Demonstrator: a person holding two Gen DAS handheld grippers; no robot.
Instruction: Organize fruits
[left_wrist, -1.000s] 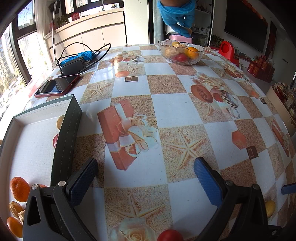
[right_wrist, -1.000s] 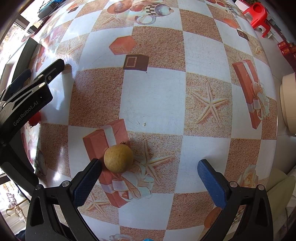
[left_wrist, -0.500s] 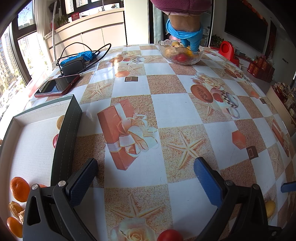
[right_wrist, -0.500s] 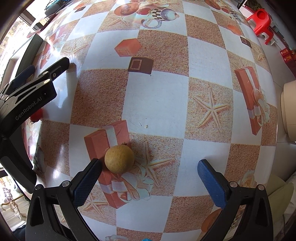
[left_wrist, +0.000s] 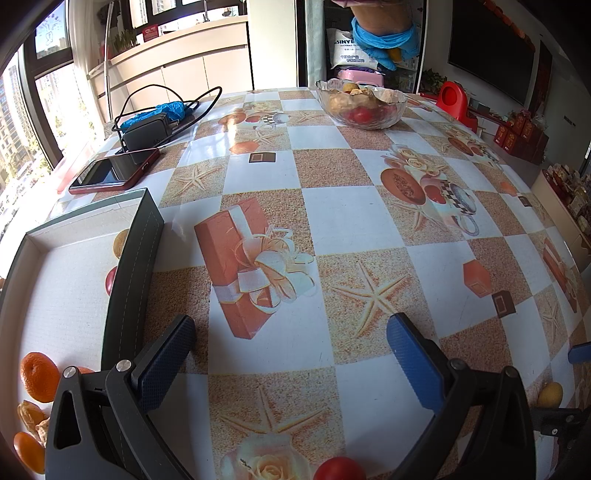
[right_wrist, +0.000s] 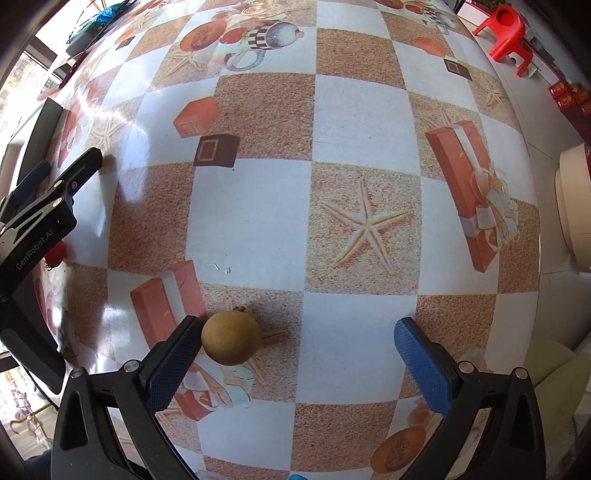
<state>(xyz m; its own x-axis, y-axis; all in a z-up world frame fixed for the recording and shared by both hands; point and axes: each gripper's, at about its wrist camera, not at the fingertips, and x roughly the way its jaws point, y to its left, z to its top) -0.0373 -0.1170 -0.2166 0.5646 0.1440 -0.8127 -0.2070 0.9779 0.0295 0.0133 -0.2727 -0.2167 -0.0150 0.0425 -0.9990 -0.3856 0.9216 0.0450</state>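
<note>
Right gripper (right_wrist: 295, 350): fingers spread wide, nothing clamped. Small brown round fruit (right_wrist: 231, 338) sits on the table between them, hard up against the left pad (right_wrist: 173, 365); cannot tell if actually touching. Right pad (right_wrist: 421, 363) is well clear of it. Fruit lies over a printed gift-box on the checkered tablecloth (right_wrist: 251, 214). At 9 o'clock in this view, the left gripper body with a bit of red fruit (right_wrist: 55, 253) just beside it.

Left gripper (left_wrist: 288, 354): fingers wide apart, holding nothing, over bare tablecloth. Red tomato-like fruit (left_wrist: 340, 469) at 6 o'clock, near the bottom edge between the finger bases. The brown fruit shows again at 4 o'clock, low right, next to a sliver of the right gripper's blue pad.

Outward, 8–9 o'clock: open white-lined box (left_wrist: 133, 266) with dark rim; oranges (left_wrist: 38, 376) and some peeled segments lie in its near corner.

11 o'clock: phone in red case (left_wrist: 114, 171), black charger with cable (left_wrist: 147, 129), blue plastic wad behind it.

12–1 o'clock, far end of table: glass bowl (left_wrist: 362, 103) with mixed fruit, one red piece visible. Above it a blue-gloved hand (left_wrist: 384, 40) holds something yellow. Red plastic stool (left_wrist: 452, 98) past the table edge.
</note>
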